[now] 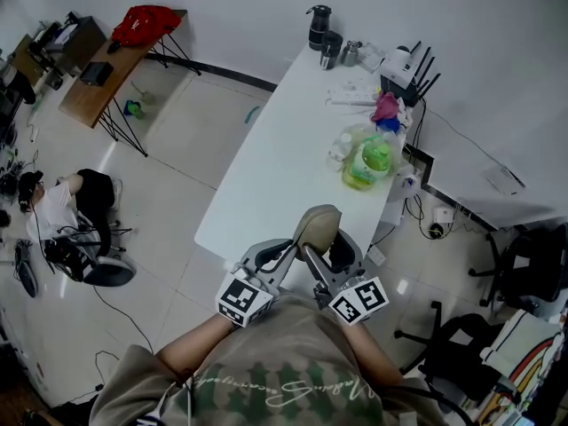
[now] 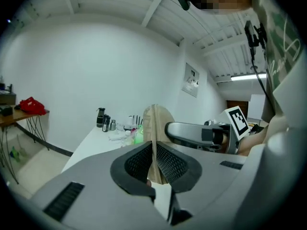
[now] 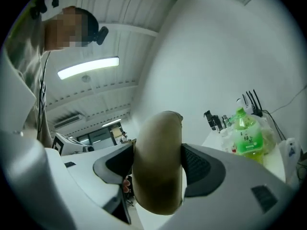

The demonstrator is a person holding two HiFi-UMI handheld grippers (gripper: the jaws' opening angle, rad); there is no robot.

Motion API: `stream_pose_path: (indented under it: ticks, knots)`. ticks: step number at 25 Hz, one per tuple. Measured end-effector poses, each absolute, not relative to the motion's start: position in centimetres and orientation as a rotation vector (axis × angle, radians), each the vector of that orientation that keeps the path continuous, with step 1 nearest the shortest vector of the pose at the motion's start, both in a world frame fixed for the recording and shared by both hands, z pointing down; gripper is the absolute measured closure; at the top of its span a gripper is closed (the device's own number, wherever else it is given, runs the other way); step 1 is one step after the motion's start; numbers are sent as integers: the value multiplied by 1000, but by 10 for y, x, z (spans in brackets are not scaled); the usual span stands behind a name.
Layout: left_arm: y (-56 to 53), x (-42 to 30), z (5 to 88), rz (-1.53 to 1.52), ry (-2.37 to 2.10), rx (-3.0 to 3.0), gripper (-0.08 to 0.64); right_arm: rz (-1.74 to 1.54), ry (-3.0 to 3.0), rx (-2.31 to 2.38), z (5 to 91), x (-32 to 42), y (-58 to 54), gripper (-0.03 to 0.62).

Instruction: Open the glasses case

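Both of my grippers are on the glasses case [image 1: 318, 227], a tan, rounded shell held in the air at the lower middle of the head view, just off the near end of the white table [image 1: 266, 176]. My left gripper [image 1: 286, 254] reaches in from the lower left; in the left gripper view its pads [image 2: 169, 163] are almost together, pinching a thin edge of the case [image 2: 156, 123], which stands upright between them at the centre of the frame. My right gripper [image 1: 327, 257] comes in from the lower right. In the right gripper view its pads [image 3: 199, 166] stand wide apart and clamp the thick body of the case [image 3: 160, 138], which fills the middle of the frame. A green bottle [image 3: 247, 135] stands at the right of that view, on the table's far part.
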State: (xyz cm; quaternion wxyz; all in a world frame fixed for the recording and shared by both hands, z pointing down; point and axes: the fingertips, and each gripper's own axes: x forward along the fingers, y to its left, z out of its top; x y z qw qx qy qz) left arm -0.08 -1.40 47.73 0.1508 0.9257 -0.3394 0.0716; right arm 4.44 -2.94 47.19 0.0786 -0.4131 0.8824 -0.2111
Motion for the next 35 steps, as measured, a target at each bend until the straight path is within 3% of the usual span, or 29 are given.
stream_pose_path:
  ticks: [15,27,35]
  knots:
    - [-19,-17,480,141,-862,2675,531,-483,2773,-967,454,34,-8,299]
    - [8,4,450,133,-655,2815,532,-632,2685,-741,442,55,-14,296]
    - [-14,-8,462,184,-868,2830,529,-578,2672,-773,441,52,-10,298]
